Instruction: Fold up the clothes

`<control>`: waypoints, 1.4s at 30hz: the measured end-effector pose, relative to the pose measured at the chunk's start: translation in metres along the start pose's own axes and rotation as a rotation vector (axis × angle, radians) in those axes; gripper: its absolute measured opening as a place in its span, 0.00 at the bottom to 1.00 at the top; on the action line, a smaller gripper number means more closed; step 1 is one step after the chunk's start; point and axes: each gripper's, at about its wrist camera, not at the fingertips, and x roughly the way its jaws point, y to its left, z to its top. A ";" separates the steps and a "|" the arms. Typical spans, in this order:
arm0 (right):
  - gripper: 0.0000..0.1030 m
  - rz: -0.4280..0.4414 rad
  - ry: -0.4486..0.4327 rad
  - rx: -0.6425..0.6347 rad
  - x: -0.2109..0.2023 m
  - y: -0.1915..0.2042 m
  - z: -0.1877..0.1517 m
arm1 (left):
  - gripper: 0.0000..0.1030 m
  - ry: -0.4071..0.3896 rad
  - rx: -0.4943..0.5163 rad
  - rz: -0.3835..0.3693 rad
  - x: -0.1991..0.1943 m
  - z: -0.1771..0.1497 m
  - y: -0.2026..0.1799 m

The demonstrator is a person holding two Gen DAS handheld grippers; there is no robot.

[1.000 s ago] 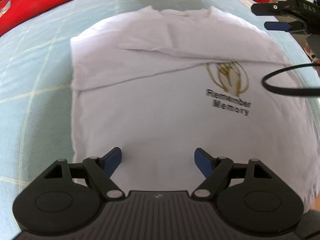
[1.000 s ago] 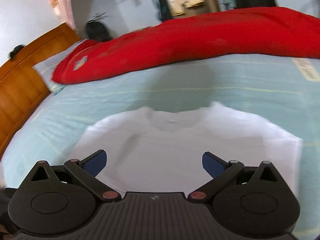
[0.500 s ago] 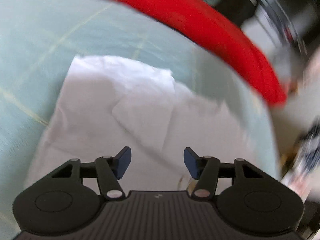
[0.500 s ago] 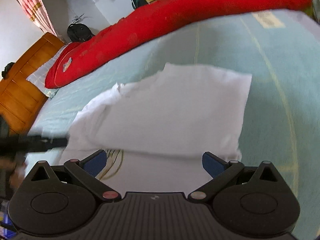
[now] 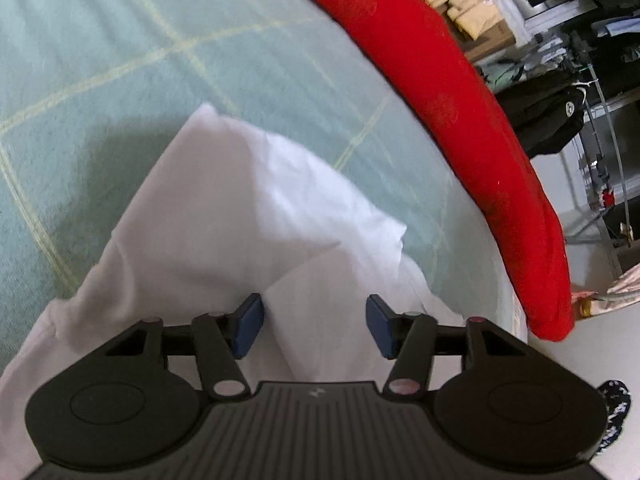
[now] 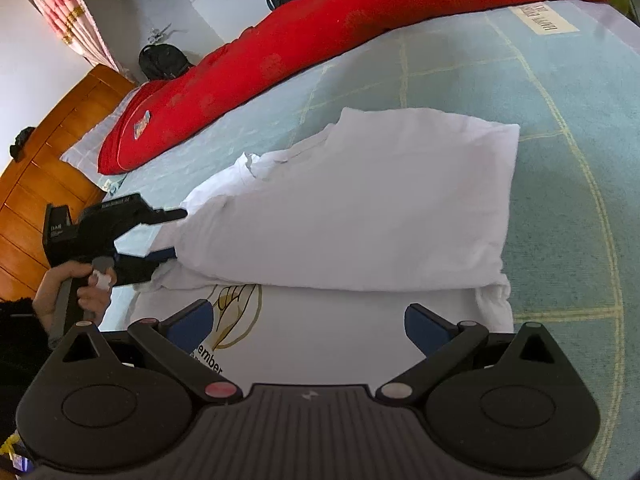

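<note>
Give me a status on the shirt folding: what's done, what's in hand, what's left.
Done: the white shirt lies on the bed with its top part folded down over the body, just above the printed logo.
In hand: the left tongs sit at the shirt's side edge and have just been closing, with cloth between the pads. The right tongs hover open over the lower part.
Left: the remaining folds.

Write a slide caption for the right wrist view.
Right gripper open over a partly folded white T-shirt on the green bedspread; left gripper at its edge.

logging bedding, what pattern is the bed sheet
Pale green sheet with thin yellowish grid lines; clearest in the right wrist view.
</note>
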 end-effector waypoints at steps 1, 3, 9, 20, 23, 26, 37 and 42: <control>1.00 0.002 0.004 0.000 0.002 0.002 0.000 | 0.30 -0.012 0.015 0.016 -0.001 -0.002 -0.002; 1.00 0.007 0.013 0.000 0.005 0.005 0.000 | 0.14 -0.037 0.042 0.039 -0.007 -0.004 -0.005; 1.00 0.016 0.029 -0.012 0.013 0.014 -0.003 | 0.07 -0.121 0.123 0.045 -0.044 -0.012 -0.010; 1.00 -0.097 0.037 -0.096 0.010 0.023 -0.006 | 0.18 -0.129 0.174 0.224 -0.062 -0.016 0.011; 1.00 -0.227 0.018 -0.152 -0.001 0.019 -0.010 | 0.29 -0.134 0.281 0.236 -0.067 -0.018 -0.005; 1.00 -0.389 -0.011 -0.211 -0.009 0.011 -0.013 | 0.32 -0.127 0.424 0.220 -0.065 -0.026 -0.031; 1.00 -0.741 -0.077 -0.252 0.004 -0.027 -0.005 | 0.39 0.015 0.716 0.096 0.002 -0.084 -0.098; 1.00 -0.750 -0.109 -0.146 -0.011 -0.049 -0.017 | 0.41 0.044 0.836 0.138 0.018 -0.111 -0.104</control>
